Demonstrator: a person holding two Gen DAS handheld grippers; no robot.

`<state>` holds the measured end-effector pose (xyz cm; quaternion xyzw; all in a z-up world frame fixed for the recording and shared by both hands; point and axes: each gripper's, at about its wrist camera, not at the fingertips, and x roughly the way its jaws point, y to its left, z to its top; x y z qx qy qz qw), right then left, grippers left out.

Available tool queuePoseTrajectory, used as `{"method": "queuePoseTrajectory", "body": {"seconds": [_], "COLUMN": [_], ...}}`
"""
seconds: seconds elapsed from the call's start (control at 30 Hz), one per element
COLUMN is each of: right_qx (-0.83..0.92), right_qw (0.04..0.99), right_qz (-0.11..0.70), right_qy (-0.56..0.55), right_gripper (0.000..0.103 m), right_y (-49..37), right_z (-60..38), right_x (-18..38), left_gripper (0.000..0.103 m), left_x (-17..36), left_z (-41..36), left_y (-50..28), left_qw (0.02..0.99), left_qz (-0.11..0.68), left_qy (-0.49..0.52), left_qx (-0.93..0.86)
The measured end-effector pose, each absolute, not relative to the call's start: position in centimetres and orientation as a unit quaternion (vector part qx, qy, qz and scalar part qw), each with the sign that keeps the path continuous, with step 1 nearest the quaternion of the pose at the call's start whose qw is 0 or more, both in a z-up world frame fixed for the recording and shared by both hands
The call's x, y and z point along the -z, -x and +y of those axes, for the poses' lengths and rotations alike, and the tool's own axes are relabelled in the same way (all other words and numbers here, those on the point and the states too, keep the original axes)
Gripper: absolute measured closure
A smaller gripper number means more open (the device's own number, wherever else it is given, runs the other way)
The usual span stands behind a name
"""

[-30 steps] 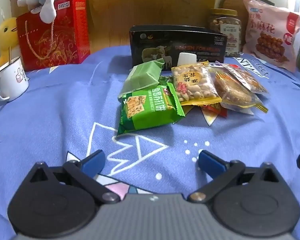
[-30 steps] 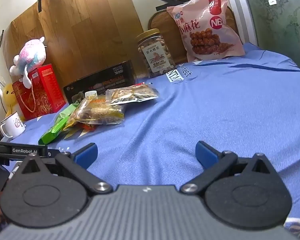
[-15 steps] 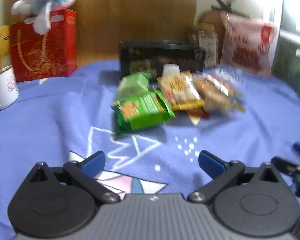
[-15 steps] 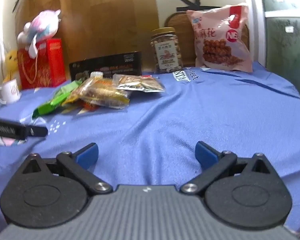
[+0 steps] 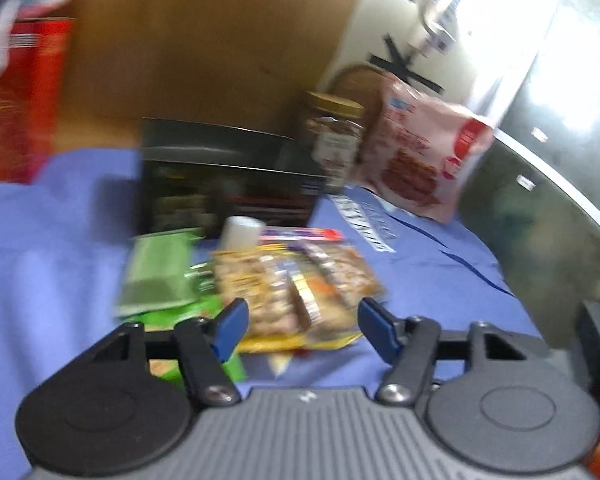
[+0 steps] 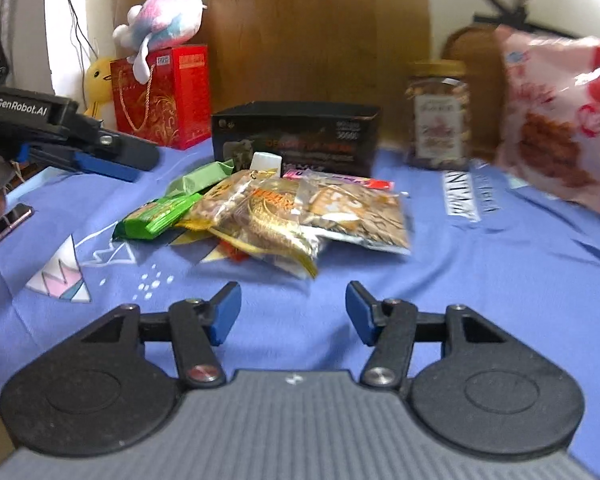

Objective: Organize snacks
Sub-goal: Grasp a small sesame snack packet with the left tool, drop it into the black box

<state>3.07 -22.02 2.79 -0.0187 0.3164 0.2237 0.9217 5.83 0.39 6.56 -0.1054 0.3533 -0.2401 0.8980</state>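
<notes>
Both sets of jaws closing, nothing between them.

Right gripper (image 6: pixel 293 309) held above blue cloth (image 6: pixel 480 280), aimed at snack pile (image 6: pixel 284 216) at 12 o'clock; approach judged.

Left gripper (image 5: pixel 299 326) hung near pile's packets.

Black box (image 6: pixel 296 140) behind pile, likely destination.

Jar (image 6: pixel 438 116) and pink bag (image 6: pixel 560 120) stood at 1–2 o'clock.

We read "GenRobot.AI" in white on the black body of the left gripper (image 6: pixel 100 162), seen in the right wrist view. On the black box (image 6: pixel 296 138) we make out only the number "36000"; its other print is blurred. Lettering on the jar (image 6: pixel 437 118), pink bag (image 6: pixel 558 120) and blue cloth (image 6: pixel 500 280) is unreadable
</notes>
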Motion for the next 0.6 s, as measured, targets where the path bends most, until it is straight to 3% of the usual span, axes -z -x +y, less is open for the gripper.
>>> {"method": "queuePoseTrajectory", "body": {"seconds": [0.17,0.2,0.23,0.37,0.6], "right_qx": [-0.265,-0.275,-0.286,-0.283,-0.327], "right_qw": [0.899,0.893,0.890,0.889,0.871], "right_qz": [0.348,0.352,0.351,0.349,0.330], "right_qy": [-0.038,-0.047,-0.059,-0.088,-0.159], "right_gripper": [0.048,0.053,0.058,0.067,0.073], "right_y": [-7.7,-8.2,-8.3,-6.9,-1.2], "right_z": [-22.8,-22.8,-22.9,-23.7,-23.3], "right_x": [-1.9,-1.7,-1.6,-2.1,-3.3], "left_gripper": [0.042,0.044,0.060,0.070,0.073], "left_x": [-4.0,-3.5,-2.9,-2.3,-4.8], "left_z": [-3.0,-3.6,-4.0,-4.7,-1.4], "left_y": [-10.0,-10.7,-10.9,-9.4,-3.9], "left_qw": [0.875,0.871,0.867,0.870,0.876], "left_qz": [0.410,0.418,0.424,0.428,0.413], "left_qy": [0.093,0.098,0.096,0.075,0.107], "left_qx": [0.240,0.240,0.243,0.235,0.226]}}
